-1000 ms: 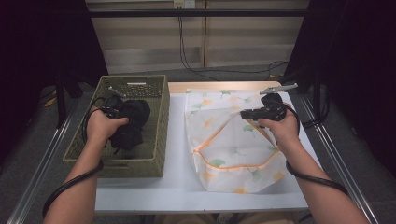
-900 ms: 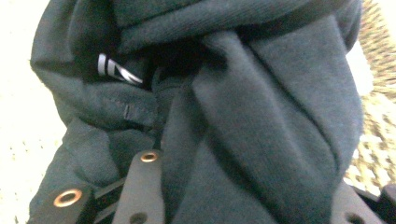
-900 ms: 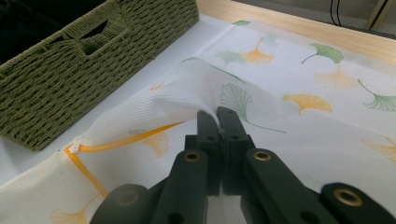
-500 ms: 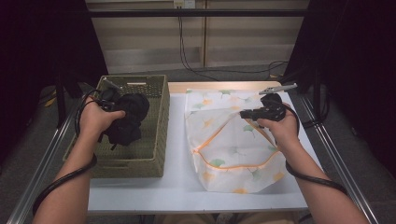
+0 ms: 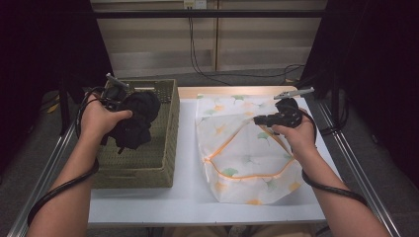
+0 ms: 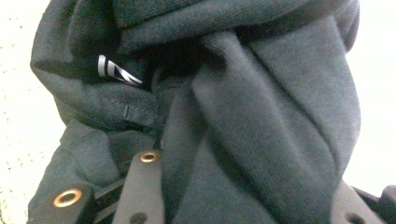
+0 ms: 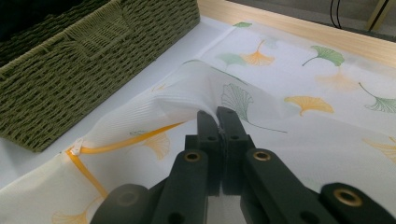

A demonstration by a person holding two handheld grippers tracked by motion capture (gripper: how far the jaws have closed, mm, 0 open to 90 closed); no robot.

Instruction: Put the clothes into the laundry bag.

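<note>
Holding: left gripper is clamped on a bundle of dark garment, raised above the woven basket.
Garment close up: in the left gripper view the dark knit cloth is bunched in folds between the 2 black jaws.
Marking on garment: 1 small black tag with slanted silver stripes; no letters can be read on it.
Right gripper: right gripper has its jaws pressed together on a fold of the white mesh bag, pinching it up near the orange zip.
Bag: white laundry bag printed with green and orange ginkgo leaves, lying flat on the counter, just beside the basket.
Bag writing: none legible.
Basket: olive green, at the counter's left edge.
</note>
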